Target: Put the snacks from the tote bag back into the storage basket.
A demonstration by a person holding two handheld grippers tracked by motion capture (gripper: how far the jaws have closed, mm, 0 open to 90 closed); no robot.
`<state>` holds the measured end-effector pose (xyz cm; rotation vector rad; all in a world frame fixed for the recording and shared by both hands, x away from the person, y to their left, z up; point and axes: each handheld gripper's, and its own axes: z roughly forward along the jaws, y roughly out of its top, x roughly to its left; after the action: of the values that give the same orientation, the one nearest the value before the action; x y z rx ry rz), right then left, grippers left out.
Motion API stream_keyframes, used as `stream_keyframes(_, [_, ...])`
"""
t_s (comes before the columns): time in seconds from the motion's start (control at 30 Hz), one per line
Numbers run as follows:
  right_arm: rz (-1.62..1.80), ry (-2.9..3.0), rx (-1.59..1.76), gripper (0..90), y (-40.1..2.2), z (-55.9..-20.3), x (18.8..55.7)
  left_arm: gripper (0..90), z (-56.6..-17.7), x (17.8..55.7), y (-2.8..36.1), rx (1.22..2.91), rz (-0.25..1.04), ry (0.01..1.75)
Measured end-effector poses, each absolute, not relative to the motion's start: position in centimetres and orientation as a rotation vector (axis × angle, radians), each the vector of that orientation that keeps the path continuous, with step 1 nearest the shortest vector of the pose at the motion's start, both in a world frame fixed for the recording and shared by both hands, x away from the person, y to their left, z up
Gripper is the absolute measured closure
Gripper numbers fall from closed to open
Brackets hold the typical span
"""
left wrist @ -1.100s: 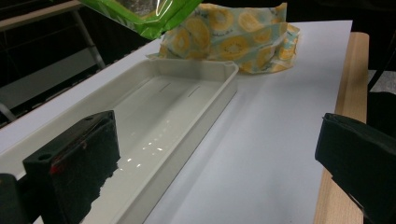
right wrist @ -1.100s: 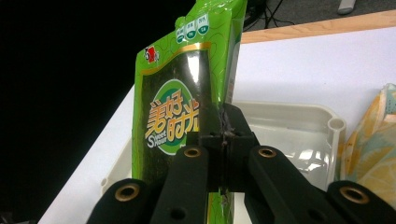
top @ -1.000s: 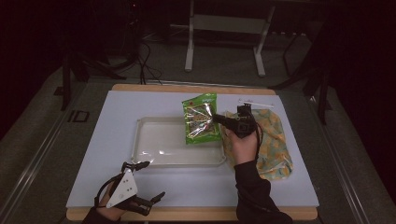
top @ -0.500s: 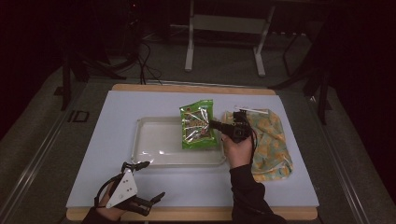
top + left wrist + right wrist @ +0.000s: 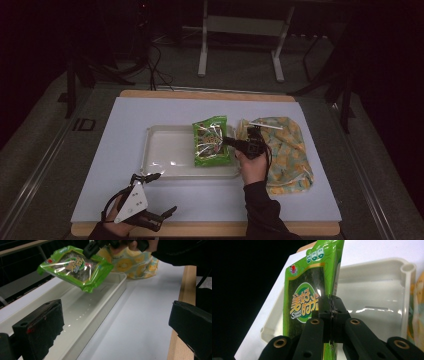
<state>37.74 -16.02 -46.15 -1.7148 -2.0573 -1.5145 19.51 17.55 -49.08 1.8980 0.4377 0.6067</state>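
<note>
Nearest the person, the left gripper [image 5: 150, 200] is held low over the front edge of the pale blue table mat [image 5: 310, 200], its black jaws spread wide with nothing between them, as its own view shows. Further out, the right gripper [image 5: 234, 143] is clamped tight on the right-hand edge of the glossy green plastic snack packet [image 5: 212, 141]; in the right gripper view the pads [image 5: 331, 305] are pressed together on the packet's seam. The packet is thus extended leftward from these fingertips, hung tilted and clear above the right end of the shallow white plastic tray [image 5: 170, 150], with its long axis running front to back across the tray. The tray floor lies directly below the packet and just left of the clamped fingers, so a straight lowering is judged to be all that is called for; the right hand is far nearer than the left. Beyond, to the right of the fingers, the yellow-patterned cloth bag [image 5: 285, 150] is spread flat on the mat, apart from the packet.
</note>
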Motion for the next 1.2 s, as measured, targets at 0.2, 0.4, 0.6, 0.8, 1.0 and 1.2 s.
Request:
stream_keyframes(0.2, [-1.488, -2.044, -1.728, 88.8, -16.2, -47.2, 37.8, 0.3, -49.1, 19.5, 17.5, 1.902, 0.605, 0.437])
stream_keyframes(0.4, [-1.461, -2.031, -1.76, 88.8, -16.6, -48.4, 37.8, 0.3, -49.2, 19.6, 17.5, 1.907, 0.603, 0.437])
stream_keyframes(0.6, [-1.445, -2.023, -1.776, 88.7, -16.7, -49.1, 37.9, 0.4, -49.2, 19.5, 17.5, 1.907, 0.604, 0.435])
stream_keyframes(0.8, [-1.403, -2.025, -1.769, 88.7, -16.3, -49.9, 37.5, 0.4, -49.2, 19.5, 17.4, 1.908, 0.603, 0.433])
stream_keyframes(1.0, [-1.376, -2.035, -1.778, 88.7, -16.4, -50.5, 37.2, 0.3, -49.2, 19.6, 17.4, 1.91, 0.603, 0.432])
stream_keyframes(1.2, [-1.342, -2.041, -1.797, 88.7, -16.5, -50.9, 37.0, 0.3, -49.2, 19.6, 17.4, 1.909, 0.601, 0.433])
